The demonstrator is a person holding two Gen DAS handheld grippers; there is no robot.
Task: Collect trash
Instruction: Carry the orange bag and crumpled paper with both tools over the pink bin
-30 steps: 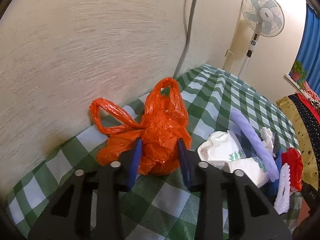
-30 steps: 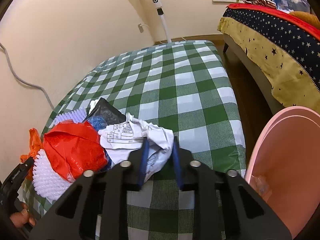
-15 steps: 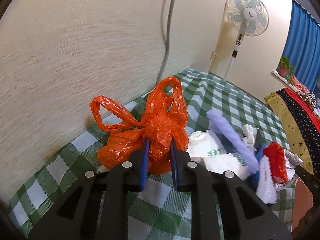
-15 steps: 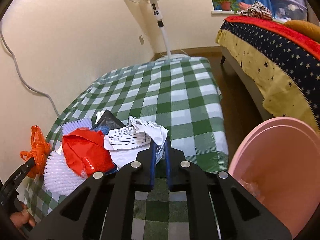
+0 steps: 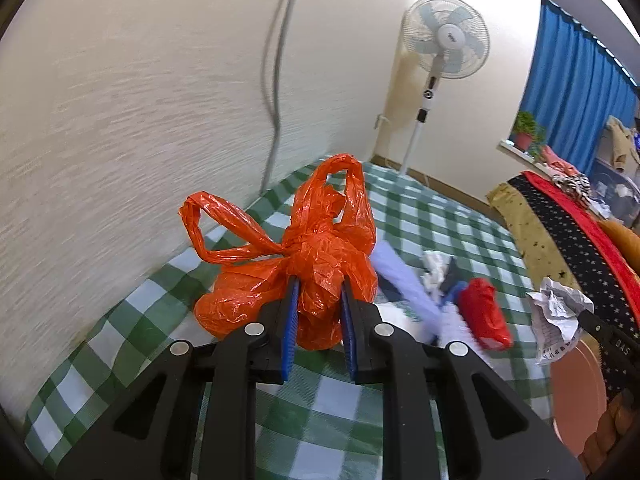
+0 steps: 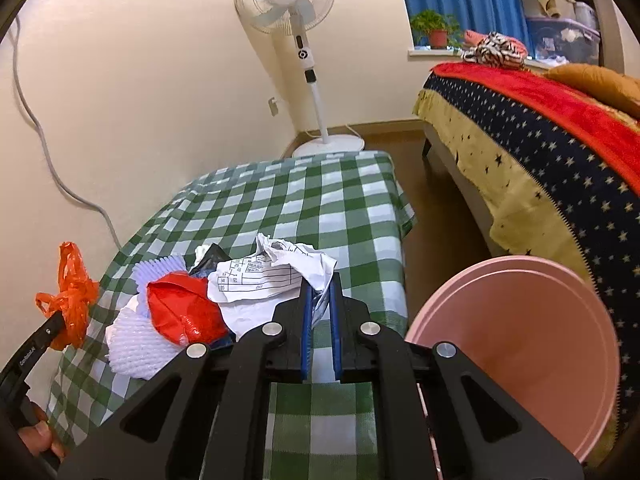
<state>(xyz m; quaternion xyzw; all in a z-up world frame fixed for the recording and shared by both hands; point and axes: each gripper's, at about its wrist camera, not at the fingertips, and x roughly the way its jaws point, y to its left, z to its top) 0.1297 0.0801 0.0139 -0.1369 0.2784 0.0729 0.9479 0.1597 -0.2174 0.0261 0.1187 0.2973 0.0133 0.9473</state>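
Observation:
My left gripper [image 5: 318, 300] is shut on a knotted orange plastic bag [image 5: 320, 252] and holds it above the green checked table [image 5: 328, 412]. The bag also shows at the left of the right wrist view [image 6: 74, 292]. My right gripper [image 6: 320, 300] is shut on a crumpled printed paper [image 6: 272, 276], lifted off the table; the paper also shows in the left wrist view [image 5: 560, 316]. A pink bin [image 6: 520, 344] stands on the floor to the right of the table.
A pile stays on the table: a red plastic bag [image 6: 184, 308], white foam netting [image 6: 132, 340], a lilac foam sleeve [image 6: 156, 272] and a dark wrapper [image 6: 212, 256]. A standing fan [image 6: 296, 12] is beyond the table. A bed [image 6: 540, 152] stands at the right.
Both grippers closed and lifted: the left raised the orange bag off the table, the right raised the crumpled paper. Both views have risen and pulled back from the pile.

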